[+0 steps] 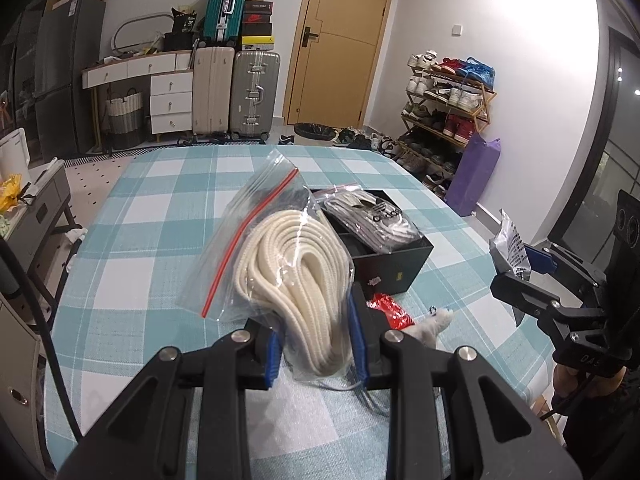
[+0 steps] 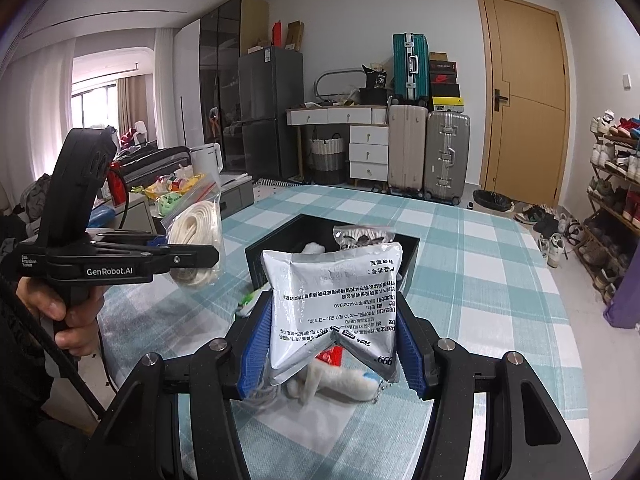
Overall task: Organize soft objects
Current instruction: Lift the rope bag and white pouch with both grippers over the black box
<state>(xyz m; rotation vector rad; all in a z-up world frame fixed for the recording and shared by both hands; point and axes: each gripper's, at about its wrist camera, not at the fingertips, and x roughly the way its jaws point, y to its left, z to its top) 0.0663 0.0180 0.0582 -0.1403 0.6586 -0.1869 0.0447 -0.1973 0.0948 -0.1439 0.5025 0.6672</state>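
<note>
Checked surface: black box near its middle, one bagged item already inside. Left claw clamped on the bag of white rope, held above the cloth. Right claw pinched a silver pouch by its lower edges (slick foil, could slip). Rope bag looked bulky; might snag the box rim. Plush toy lay loose below.

In the left wrist view, the bagged rope sits at the frame's centre, above the counter. Right of and behind it stands the box, with a bagged item inside. A plush toy lies on the counter below the box. In the right wrist view, the foil pouch fills the lower centre, before the box.
</note>
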